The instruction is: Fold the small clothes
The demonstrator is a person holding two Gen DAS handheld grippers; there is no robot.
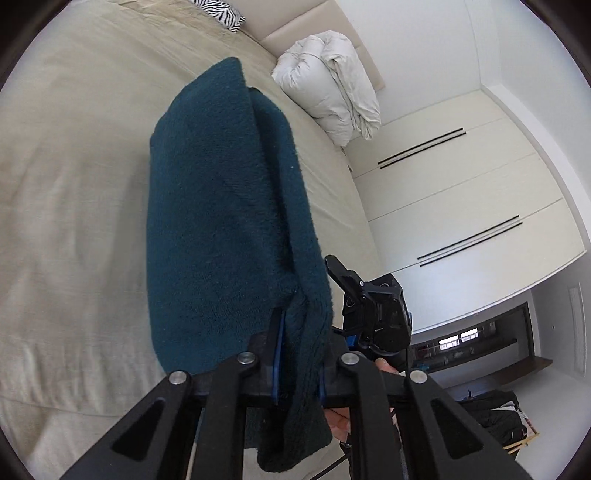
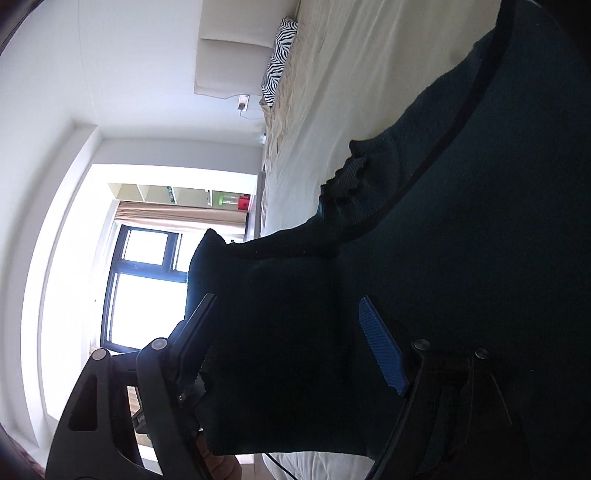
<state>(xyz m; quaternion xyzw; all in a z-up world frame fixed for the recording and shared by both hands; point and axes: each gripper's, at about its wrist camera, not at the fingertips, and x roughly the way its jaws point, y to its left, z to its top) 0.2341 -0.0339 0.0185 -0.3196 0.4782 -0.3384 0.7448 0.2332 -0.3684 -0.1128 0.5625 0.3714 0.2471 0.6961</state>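
A dark teal fleece garment [image 1: 221, 221] lies partly folded on the beige bed [image 1: 66, 166]. My left gripper [image 1: 299, 354] is shut on the garment's near edge, with cloth bunched between its blue pads and hanging below. The right gripper shows in the left wrist view [image 1: 369, 302] just to the right of that edge. In the right wrist view the garment [image 2: 443, 258] fills most of the frame. My right gripper [image 2: 291, 332] stands wide open, with the cloth lying between its black finger [image 2: 195, 332] and its blue pad [image 2: 380, 350].
A rolled white duvet [image 1: 332, 81] and a zebra-print pillow [image 1: 221, 11] lie at the head of the bed. White wardrobe doors [image 1: 461, 192] stand to the right. A bright window [image 2: 144, 288] is beyond the bed's edge.
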